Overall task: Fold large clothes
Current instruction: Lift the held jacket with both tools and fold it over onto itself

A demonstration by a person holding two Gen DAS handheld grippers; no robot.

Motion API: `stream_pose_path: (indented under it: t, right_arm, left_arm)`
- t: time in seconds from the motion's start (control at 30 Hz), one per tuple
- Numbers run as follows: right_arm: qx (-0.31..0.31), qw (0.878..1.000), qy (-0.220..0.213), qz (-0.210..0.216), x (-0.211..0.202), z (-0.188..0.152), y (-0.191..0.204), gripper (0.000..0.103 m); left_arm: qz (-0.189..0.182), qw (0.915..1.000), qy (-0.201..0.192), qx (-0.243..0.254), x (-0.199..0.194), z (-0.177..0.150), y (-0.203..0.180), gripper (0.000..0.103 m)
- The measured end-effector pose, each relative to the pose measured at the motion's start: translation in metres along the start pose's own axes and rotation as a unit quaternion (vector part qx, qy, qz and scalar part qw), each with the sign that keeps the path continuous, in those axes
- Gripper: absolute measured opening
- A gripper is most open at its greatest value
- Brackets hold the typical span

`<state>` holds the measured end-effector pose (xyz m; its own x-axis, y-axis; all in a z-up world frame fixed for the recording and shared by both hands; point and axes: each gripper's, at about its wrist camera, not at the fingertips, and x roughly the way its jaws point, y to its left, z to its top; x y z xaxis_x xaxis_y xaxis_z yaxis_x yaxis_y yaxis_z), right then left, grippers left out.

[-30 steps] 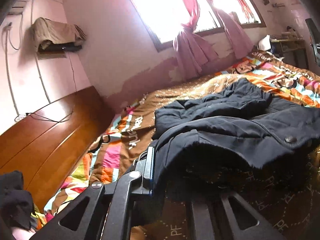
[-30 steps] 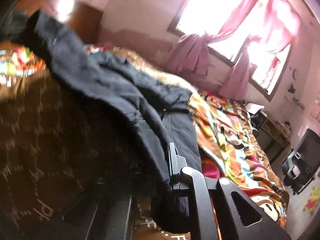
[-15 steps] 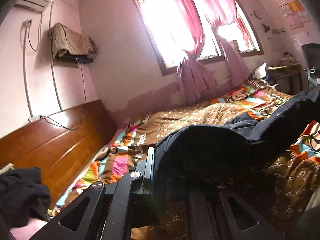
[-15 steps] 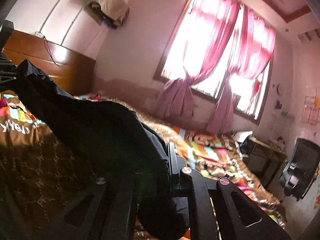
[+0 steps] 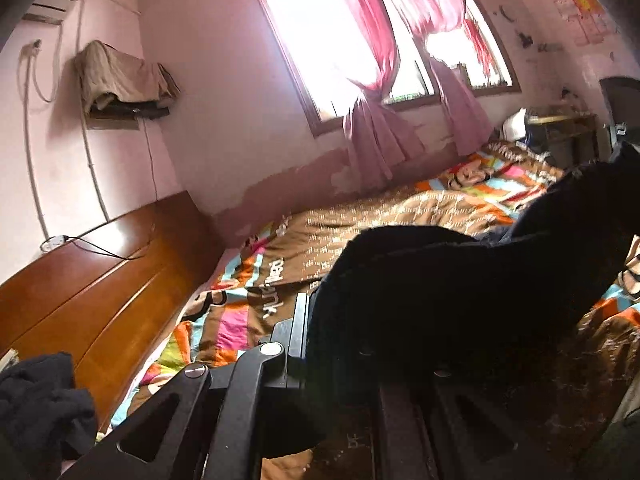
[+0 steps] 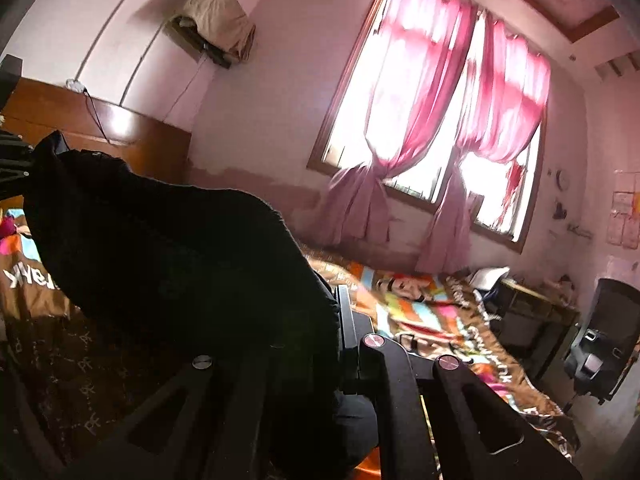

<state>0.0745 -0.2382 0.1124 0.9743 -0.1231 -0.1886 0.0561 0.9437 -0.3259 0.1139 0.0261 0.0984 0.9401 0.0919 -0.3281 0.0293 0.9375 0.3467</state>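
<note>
Lifting is what marks this moment: a second ago the bed with its patterned brown cover filled most of what lay ahead of my claws, and now the pink wall, the window and the pink curtains take up far more of both views. The dark jacket, which lay spread flat on the cover then, now hangs clear of it, stretched between my two claws and sagging below them. My left claw is clamped tight on one edge of it, the cloth bunched right at the tips. My right claw is likewise pinched shut on the other edge, the jacket draping away to its left.
</note>
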Motion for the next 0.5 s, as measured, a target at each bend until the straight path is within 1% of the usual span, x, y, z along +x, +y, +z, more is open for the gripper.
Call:
stream_pose_path:
  t: [0.07, 0.13, 0.27, 0.37, 0.5]
  right_arm:
    - [0.0, 1.0, 0.016, 0.009, 0.026, 0.003, -0.003, 0.007]
    - [-0.002, 0.999, 0.031, 0.019, 0.063, 0.006, -0.007, 0.007]
    - [0.007, 0.998, 0.042, 0.037, 0.132, 0.01, -0.011, 0.007]
    - [0.007, 0.998, 0.048, 0.04, 0.183, 0.005, -0.008, 0.007]
    - [0.005, 0.997, 0.068, 0.038, 0.249, -0.008, 0.002, 0.007]
  left_arm:
    - [-0.002, 0.9999, 0.016, 0.005, 0.03, 0.007, -0.002, 0.008]
    - [-0.005, 0.9996, 0.028, 0.005, 0.06, 0.014, -0.005, 0.008]
    - [0.015, 0.9993, 0.028, 0.017, 0.121, 0.023, -0.015, 0.008]
    - [0.022, 0.9989, 0.039, 0.013, 0.167, 0.024, -0.022, 0.008]
    - [0.01, 0.9974, 0.071, 0.001, 0.232, 0.021, -0.035, 0.008]
